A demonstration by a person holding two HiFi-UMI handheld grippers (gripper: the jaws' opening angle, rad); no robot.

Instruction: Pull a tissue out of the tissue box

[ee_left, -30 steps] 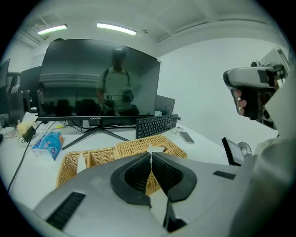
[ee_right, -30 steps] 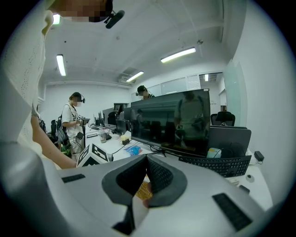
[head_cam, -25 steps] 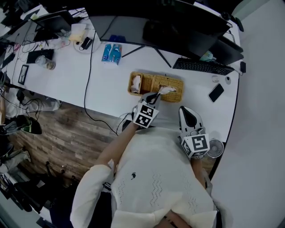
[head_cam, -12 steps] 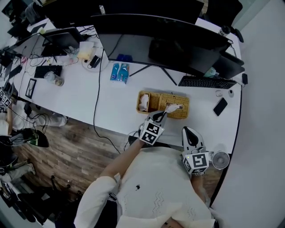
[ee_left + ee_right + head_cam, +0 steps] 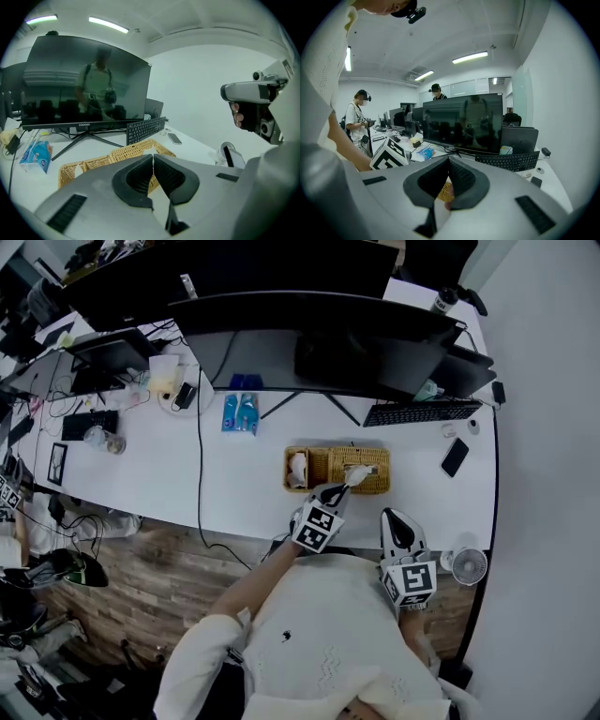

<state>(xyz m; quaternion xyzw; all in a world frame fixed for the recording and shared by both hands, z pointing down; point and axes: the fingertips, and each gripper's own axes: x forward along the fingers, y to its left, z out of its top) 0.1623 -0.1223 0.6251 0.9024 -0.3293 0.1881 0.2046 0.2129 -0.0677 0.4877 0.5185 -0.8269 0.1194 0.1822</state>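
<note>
The tissue box [image 5: 367, 482] is a woven wicker holder near the desk's front edge, also in the left gripper view as the wicker holder [image 5: 123, 153]. A white tissue [image 5: 360, 472] sticks up from its slot. My left gripper [image 5: 339, 489] reaches in from the front and is shut on that tissue's near end. In its own view the left gripper [image 5: 153, 156] has its pads pressed together above the wicker. My right gripper [image 5: 397, 517] hangs in front of the desk edge, right of the box, shut and empty. Its own view shows the right gripper [image 5: 449, 160] with its tips touching.
A wicker side compartment [image 5: 298, 468] holds a white item. Behind the box stand large monitors [image 5: 309, 334] on thin legs, a keyboard [image 5: 417, 412] and a phone [image 5: 455, 457]. A small fan [image 5: 468, 565] sits at the right front corner, a blue packet [image 5: 241, 412] at the left.
The head view has shifted, so the desk sits lower and further right in the picture. My left gripper stays shut on the tissue over the box. The right gripper keeps its place.
</note>
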